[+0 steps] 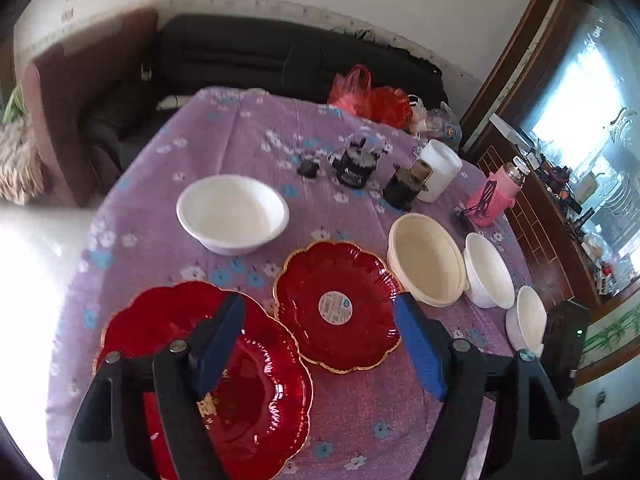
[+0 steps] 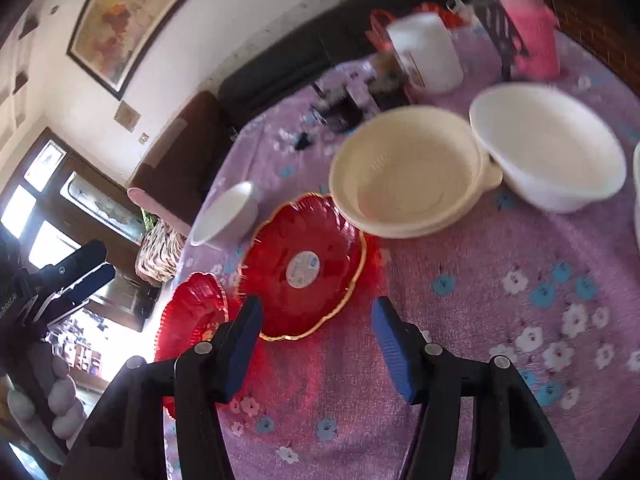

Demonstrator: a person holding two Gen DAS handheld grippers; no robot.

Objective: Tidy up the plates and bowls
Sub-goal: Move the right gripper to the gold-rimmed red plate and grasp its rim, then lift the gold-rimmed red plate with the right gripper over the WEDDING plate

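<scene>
Hovering over near tabletop edge, both claws apart, gripping nothing: left claw (image 1: 320, 344), right claw (image 2: 316, 344). Labelled red plate (image 1: 338, 306) sitting mid-tabletop, second red plate (image 1: 208, 380) at near edge, cream bowl (image 1: 426, 266) touching labelled plate's far-right rim. Advising: pinching scalloped rim squarely, lifting level, stacking plates.

Both grippers tilt downward — left gripper (image 1: 320, 344) and right gripper (image 2: 318, 346) parted, nothing between the pads.
</scene>
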